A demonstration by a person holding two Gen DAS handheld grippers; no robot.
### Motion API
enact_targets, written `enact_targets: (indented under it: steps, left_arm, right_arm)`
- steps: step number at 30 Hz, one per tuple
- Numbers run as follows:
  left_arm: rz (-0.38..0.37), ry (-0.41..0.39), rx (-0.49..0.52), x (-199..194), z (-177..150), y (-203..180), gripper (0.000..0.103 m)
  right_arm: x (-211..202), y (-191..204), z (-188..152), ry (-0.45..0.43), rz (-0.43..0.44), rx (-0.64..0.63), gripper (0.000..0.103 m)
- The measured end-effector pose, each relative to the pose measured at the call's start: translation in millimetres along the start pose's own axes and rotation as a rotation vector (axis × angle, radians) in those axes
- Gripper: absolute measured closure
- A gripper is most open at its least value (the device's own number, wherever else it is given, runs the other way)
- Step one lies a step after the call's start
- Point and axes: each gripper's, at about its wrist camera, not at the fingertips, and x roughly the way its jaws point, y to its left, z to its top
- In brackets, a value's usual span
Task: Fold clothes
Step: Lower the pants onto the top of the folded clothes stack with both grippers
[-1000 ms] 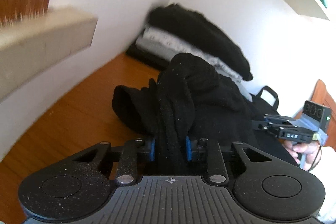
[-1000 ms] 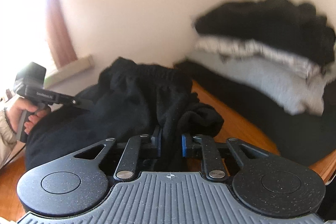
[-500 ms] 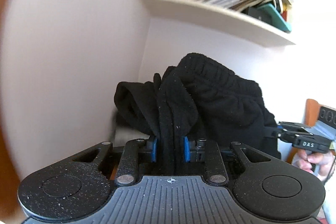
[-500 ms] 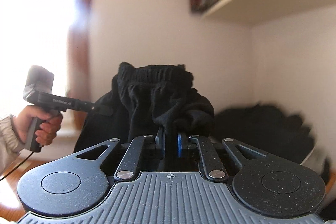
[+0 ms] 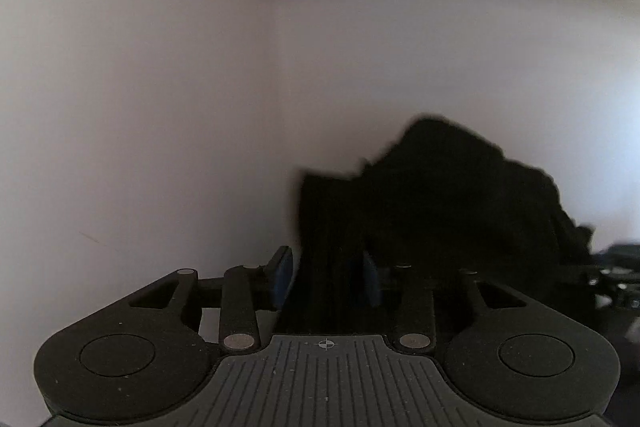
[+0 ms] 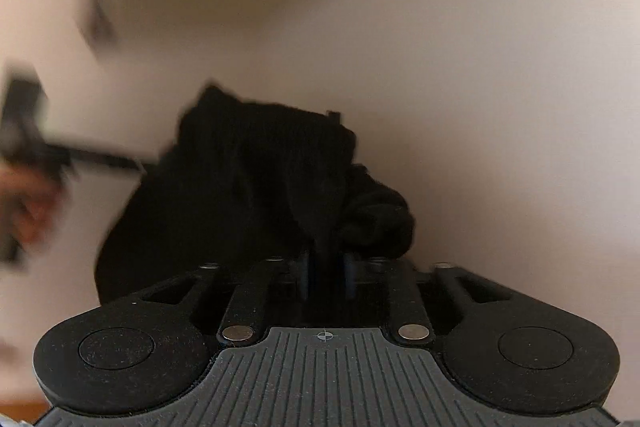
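Note:
A black garment [image 5: 440,195] hangs bunched in the air in front of a pale wall, held up between both grippers. In the left wrist view a strip of it runs down between the jaws of my left gripper [image 5: 326,275]. Those jaws are opening, and the left blue pad [image 5: 282,273] stands just clear of the cloth. In the right wrist view the black garment [image 6: 240,187] narrows to a thin fold inside my right gripper [image 6: 326,275]. Its jaws are opening too, with the fold still caught between the pads. The picture is blurred with motion.
A bare white wall [image 5: 240,67] fills both views close ahead. A hand [image 6: 28,211] on the other gripper's handle smears at the left of the right wrist view. That view's bottom left corner shows a sliver of brown wood [image 6: 20,407].
Both grippers swung up and toward the wall with the garment. Desk, folded pile and bookshelf left the views. Both pairs of pads stand wider apart, the left pad off the cloth.

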Motion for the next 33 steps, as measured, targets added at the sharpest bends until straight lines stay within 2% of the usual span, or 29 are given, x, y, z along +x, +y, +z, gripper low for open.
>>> enact_targets:
  steps: [2, 3, 5, 6, 7, 9, 12, 15, 17, 20, 21, 22, 24, 25, 28, 32, 33]
  left_arm:
    - [0.0, 0.012, 0.026, 14, -14, -4, 0.063]
    - [-0.001, 0.012, 0.036, 15, -20, -4, 0.062]
    - [0.008, -0.036, 0.041, 8, -30, -4, 0.062]
    - [-0.003, -0.054, 0.034, 3, -34, -2, 0.062]
    - [-0.021, -0.06, 0.021, -1, -36, -1, 0.062]
    - [-0.02, -0.074, 0.025, -8, -42, -4, 0.062]
    - [-0.025, -0.077, 0.012, -16, -48, -6, 0.062]
    - [-0.041, -0.076, 0.006, -30, -58, -12, 0.061]
    - [-0.053, -0.078, 0.004, -40, -66, -16, 0.061]
    - [-0.076, -0.07, 0.008, -56, -75, -22, 0.057]
    - [-0.079, -0.069, 0.012, -62, -79, -23, 0.049]
    - [-0.082, -0.072, 0.012, -68, -83, -24, 0.043]
    - [-0.087, -0.076, 0.0, -78, -91, -26, 0.037]
    - [-0.088, -0.075, -0.006, -82, -95, -27, 0.033]
    - [-0.089, -0.069, -0.025, -98, -109, -30, 0.031]
    - [-0.097, -0.062, -0.05, -124, -127, -34, 0.025]
    - [-0.095, -0.06, -0.055, -129, -129, -35, 0.025]
  right_arm:
    - [11, -15, -6, -0.007, -0.013, 0.007, 0.072]
    - [13, -23, -9, -0.023, -0.012, 0.013, 0.065]
    - [12, -28, -10, -0.074, 0.036, 0.01, 0.064]
    - [11, -28, -10, -0.094, 0.077, 0.001, 0.066]
    - [11, -25, -9, -0.103, 0.114, -0.019, 0.077]
    - [14, -16, -7, -0.115, 0.163, -0.071, 0.087]
    - [23, 3, 0, -0.111, 0.189, -0.156, 0.087]
    - [54, 6, 11, -0.016, 0.101, -0.244, 0.087]
    - [73, -6, 11, 0.07, 0.025, -0.223, 0.094]
    - [60, -20, 7, 0.025, -0.031, -0.183, 0.099]
    - [51, -19, 5, 0.002, -0.048, -0.175, 0.097]
    - [41, -16, 4, -0.024, -0.057, -0.17, 0.088]
    - [22, -7, 0, -0.061, -0.038, -0.164, 0.078]
    - [15, -2, -3, -0.056, -0.002, -0.164, 0.078]
    - [-8, 15, -12, -0.025, 0.107, -0.165, 0.076]
    - [-33, 28, -33, 0.033, 0.166, -0.161, 0.072]
    - [-35, 30, -40, 0.055, 0.15, -0.178, 0.071]
